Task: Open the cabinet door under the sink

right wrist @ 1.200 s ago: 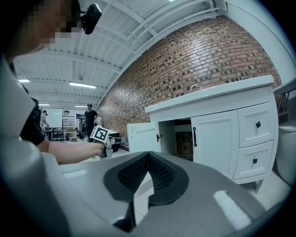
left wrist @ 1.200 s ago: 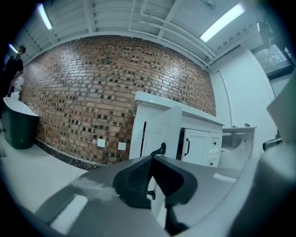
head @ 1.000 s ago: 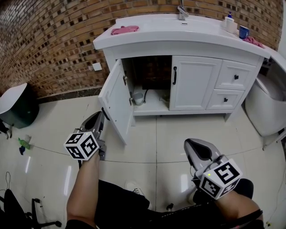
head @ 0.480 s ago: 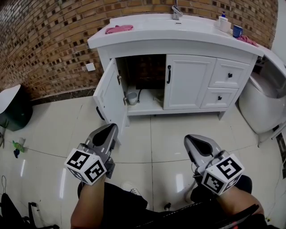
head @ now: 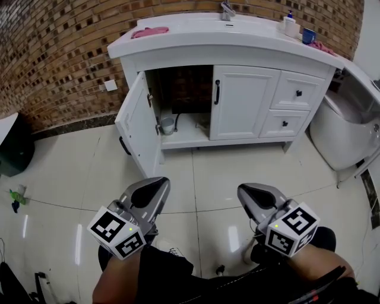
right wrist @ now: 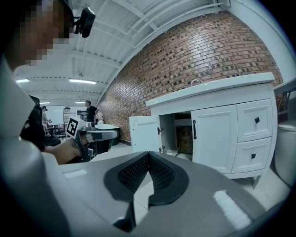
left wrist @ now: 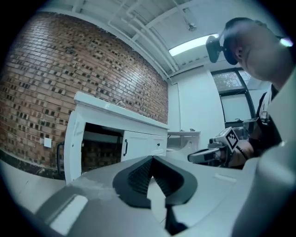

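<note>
The white sink cabinet (head: 243,104) stands against the brick wall. Its left door (head: 136,124) is swung wide open, with a dark handle (head: 123,145) on the outer face, and the dark inside with a pipe and a small grey cup (head: 168,124) shows. The middle door (head: 240,107) is closed. My left gripper (head: 159,185) hovers over the floor well short of the open door, shut and holding nothing. My right gripper (head: 244,192) hangs beside it, also shut and holding nothing. The open door (left wrist: 74,148) appears in the left gripper view and also (right wrist: 144,133) in the right gripper view.
Two drawers (head: 294,107) sit at the cabinet's right. A pink cloth (head: 148,31), a tap (head: 225,10) and bottles (head: 291,25) are on the countertop. A white toilet-like fixture (head: 344,136) stands at the right, a dark bin (head: 10,151) at the left.
My left gripper has pulled back from beside the open door's handle towards the person and now sits level with the right gripper. The door stays open. The right gripper has barely moved.
</note>
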A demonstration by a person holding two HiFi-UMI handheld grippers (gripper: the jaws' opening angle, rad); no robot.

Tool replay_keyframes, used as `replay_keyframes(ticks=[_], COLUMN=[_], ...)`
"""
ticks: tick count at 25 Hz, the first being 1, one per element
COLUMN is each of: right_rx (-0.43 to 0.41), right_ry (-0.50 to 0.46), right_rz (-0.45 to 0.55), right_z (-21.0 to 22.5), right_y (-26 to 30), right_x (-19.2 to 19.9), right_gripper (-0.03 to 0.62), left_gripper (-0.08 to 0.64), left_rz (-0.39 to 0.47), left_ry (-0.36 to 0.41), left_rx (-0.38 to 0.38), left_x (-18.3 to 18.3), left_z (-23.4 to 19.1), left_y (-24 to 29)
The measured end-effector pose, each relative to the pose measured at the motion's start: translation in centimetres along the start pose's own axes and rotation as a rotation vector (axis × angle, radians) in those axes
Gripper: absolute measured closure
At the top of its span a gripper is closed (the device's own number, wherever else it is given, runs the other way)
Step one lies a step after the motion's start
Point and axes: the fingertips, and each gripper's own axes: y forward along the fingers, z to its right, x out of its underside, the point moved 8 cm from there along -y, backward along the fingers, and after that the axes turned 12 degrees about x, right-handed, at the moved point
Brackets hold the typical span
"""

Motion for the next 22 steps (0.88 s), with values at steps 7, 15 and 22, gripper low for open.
replay_keyframes(ticks=[7,15,22], right_rx=[-0.004,0.021,0.027], right_ry=[0.014,0.036,0.024], right_rz=[0.000,-0.041,-0.041], right_z=[-0.9,-0.5,-0.3], right_y=[-0.5,-0.8,-1.0], right_x=[-0.2,1.1,1.2], right_gripper=[0.584,0.584,0.584], left_gripper=[0.557,0.555,0.555], left_rz=[-0.048,-0.036,-0.046], left_ry=[0.004,0.012,0.002], left_rx=[-0.004,0.037,0.027], left_x=[1.0,0.9,1.3], left_z=[0.2,1.2,1.1], left_y=[0.3,1.0,1.1])
